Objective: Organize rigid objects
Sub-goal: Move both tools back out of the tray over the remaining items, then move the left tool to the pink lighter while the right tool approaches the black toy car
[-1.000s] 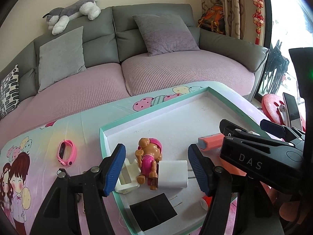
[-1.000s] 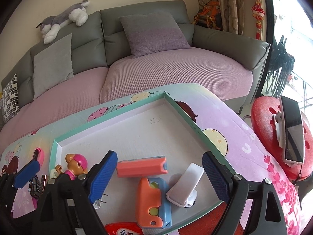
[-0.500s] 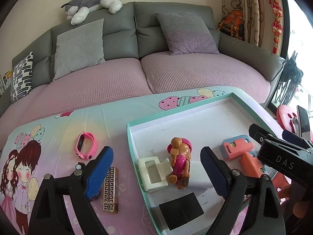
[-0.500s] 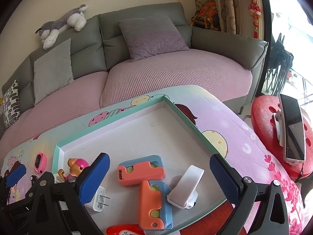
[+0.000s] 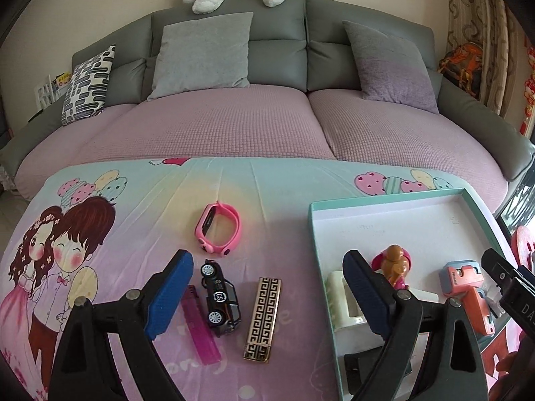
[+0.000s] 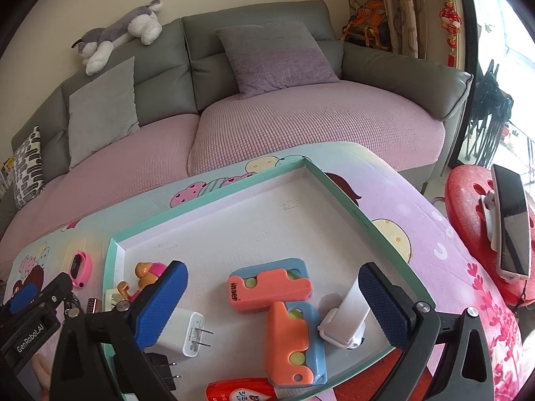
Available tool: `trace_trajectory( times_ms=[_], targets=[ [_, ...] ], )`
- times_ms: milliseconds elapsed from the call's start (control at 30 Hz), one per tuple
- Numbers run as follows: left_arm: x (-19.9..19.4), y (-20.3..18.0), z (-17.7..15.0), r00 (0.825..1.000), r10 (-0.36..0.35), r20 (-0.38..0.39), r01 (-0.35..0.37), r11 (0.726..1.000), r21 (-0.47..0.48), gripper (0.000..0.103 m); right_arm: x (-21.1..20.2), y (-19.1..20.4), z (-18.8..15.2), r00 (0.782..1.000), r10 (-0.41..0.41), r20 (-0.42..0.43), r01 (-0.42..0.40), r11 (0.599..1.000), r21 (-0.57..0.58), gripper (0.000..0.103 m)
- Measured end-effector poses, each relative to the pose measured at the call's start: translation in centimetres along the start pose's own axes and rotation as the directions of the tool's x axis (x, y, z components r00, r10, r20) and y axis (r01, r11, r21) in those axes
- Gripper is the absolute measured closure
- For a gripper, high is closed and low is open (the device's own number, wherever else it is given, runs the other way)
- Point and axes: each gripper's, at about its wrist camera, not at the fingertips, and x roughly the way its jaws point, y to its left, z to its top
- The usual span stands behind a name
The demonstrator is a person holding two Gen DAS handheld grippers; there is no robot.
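Note:
My left gripper (image 5: 267, 295) hangs open over the cartoon tablecloth. Below its gap lie a black toy car (image 5: 219, 300), a gold-and-black patterned bar (image 5: 264, 317) and a pink comb (image 5: 200, 327). A pink watch (image 5: 219, 230) lies further off. My right gripper (image 6: 272, 302) is open above the teal-rimmed tray (image 6: 207, 200). Two orange-and-blue toys (image 6: 267, 284) (image 6: 291, 341) and a white clip (image 6: 344, 317) lie under it, touching no pad. A toy dog figure (image 6: 147, 272), a white charger (image 6: 187, 330) and a black charger (image 6: 164, 367) fill the tray's left part.
A sofa with cushions runs behind the table. To the right, a red stool (image 6: 468, 200) carries a phone (image 6: 511, 227) on a stand. A red packet (image 6: 240, 391) lies at the tray's near edge. The tray's far half (image 6: 267, 220) is bare.
My left gripper swung left from over the tray to over the cloth and widened its jaws. My right gripper's jaws spread, and the orange-and-blue toy between them dropped flat into the tray.

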Motion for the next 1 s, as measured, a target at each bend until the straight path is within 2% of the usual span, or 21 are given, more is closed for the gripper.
trace_trajectory(
  times_ms=[167, 233, 267, 367, 767, 1000],
  targets=[
    [0.5, 2.9, -0.1, 1.000, 0.022, -0.013, -0.023, 0.994, -0.103, 0.011, -0.3, 1.9, -0.2, 1.000, 0.023, -0.005, -0.023, 0.999, -0.043, 0.000],
    [0.6, 3.7, -0.2, 0.999, 0.031, -0.016, -0.033, 0.990, -0.134, 0.007, -0.4, 2.7, -0.3, 0.999, 0.032, -0.007, -0.032, 0.998, -0.060, 0.000],
    [0.7, 4.1, -0.2, 0.999, 0.037, -0.017, -0.039, 0.989, -0.145, 0.000, -0.5, 3.1, -0.3, 0.999, 0.037, -0.007, -0.038, 0.997, -0.068, 0.000],
    [0.8, 5.1, -0.2, 0.998, 0.052, -0.019, -0.055, 0.984, -0.170, 0.000, -0.7, 4.4, -0.4, 0.998, 0.058, -0.006, -0.059, 0.994, -0.093, 0.000],
    [1.0, 8.0, -0.4, 0.991, 0.115, -0.062, -0.126, 0.969, -0.214, 0.000, -1.1, 10.0, -1.5, 0.986, 0.164, -0.035, -0.168, 0.964, -0.206, 0.000],
    [0.9, 9.9, -0.5, 0.990, 0.125, -0.071, -0.138, 0.963, -0.232, 0.000, -0.9, 12.3, -2.4, 0.984, 0.169, -0.054, -0.177, 0.949, -0.260, 0.000]
  ],
)
